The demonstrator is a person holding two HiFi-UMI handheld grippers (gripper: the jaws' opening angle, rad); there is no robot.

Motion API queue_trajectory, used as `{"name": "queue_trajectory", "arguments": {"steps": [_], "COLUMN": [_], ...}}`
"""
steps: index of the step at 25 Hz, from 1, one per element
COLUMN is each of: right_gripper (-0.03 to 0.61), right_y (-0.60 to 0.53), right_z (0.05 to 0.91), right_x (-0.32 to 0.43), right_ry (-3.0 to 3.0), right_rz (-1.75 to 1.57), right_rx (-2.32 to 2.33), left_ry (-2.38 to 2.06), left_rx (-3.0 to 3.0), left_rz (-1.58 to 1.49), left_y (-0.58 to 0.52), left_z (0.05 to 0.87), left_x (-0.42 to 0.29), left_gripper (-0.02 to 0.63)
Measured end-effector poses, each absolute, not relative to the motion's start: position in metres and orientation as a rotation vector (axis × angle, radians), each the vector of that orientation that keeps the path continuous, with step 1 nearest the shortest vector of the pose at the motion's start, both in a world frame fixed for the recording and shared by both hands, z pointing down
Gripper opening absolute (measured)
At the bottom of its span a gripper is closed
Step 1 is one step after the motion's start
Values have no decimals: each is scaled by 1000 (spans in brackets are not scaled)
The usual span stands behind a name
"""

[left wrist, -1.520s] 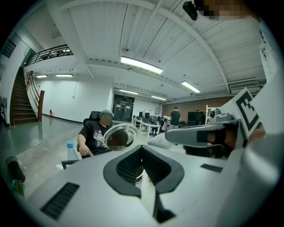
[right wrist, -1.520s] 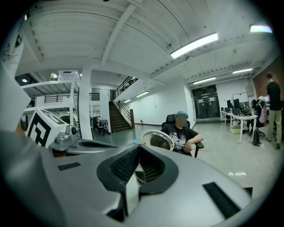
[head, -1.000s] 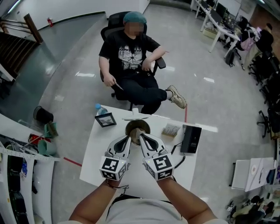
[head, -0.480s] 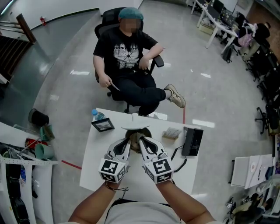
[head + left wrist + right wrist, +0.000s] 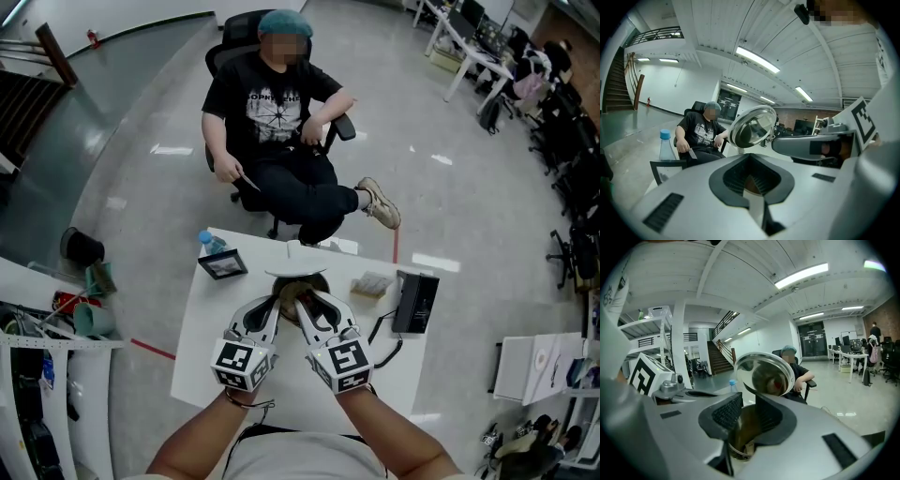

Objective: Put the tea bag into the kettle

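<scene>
The steel kettle (image 5: 298, 287) stands at the far middle of the white table (image 5: 214, 349), its round shiny lid (image 5: 764, 373) tipped up and open. Both grippers hang over its mouth, tips nearly touching. My right gripper (image 5: 743, 416) is opening: its ribbed pads stand apart with nothing pressed between them. Below them, inside the kettle's brown mouth, lies a pale tea bag (image 5: 746, 446). My left gripper (image 5: 751, 180) looks shut, with nothing clearly held; the lid (image 5: 752, 125) rises just beyond it. In the head view the left gripper (image 5: 270, 302) and right gripper (image 5: 305, 298) cover most of the kettle.
A water bottle (image 5: 212, 241) and a small black frame (image 5: 223, 265) sit at the table's far left. At the right are a small packet (image 5: 372, 284) and a black box (image 5: 415, 302) with a cable. A person (image 5: 281, 112) sits on a chair beyond the table.
The right gripper's jaws have spread apart over the kettle mouth. Both grippers stay over the kettle; the view has shifted slightly.
</scene>
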State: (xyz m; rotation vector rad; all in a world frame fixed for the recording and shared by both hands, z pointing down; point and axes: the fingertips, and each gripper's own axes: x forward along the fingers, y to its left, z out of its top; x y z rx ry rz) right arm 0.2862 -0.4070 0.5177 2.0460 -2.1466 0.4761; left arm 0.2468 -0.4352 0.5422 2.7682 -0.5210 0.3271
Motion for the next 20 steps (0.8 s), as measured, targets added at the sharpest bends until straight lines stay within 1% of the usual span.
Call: {"name": "queue_trajectory", "arguments": {"steps": [8,13,20], "right_gripper": [79,14,12], "right_y": [-389,-363,-308], "right_z": [508,503,490], "right_x": [279,277,278], "right_ry": [-2166,-2190,-2191], "right_rz": [447,441,436], "right_rx": [2032,2003,2033], "left_ry": [-525,-525,-558], "left_rx": [2782,2795,2805], "left_rz": [314,284,239], "left_y": [-418,-394,-342], "left_z": [534,520,499], "left_x": [244,247,242], "left_gripper": [8,9,9]}}
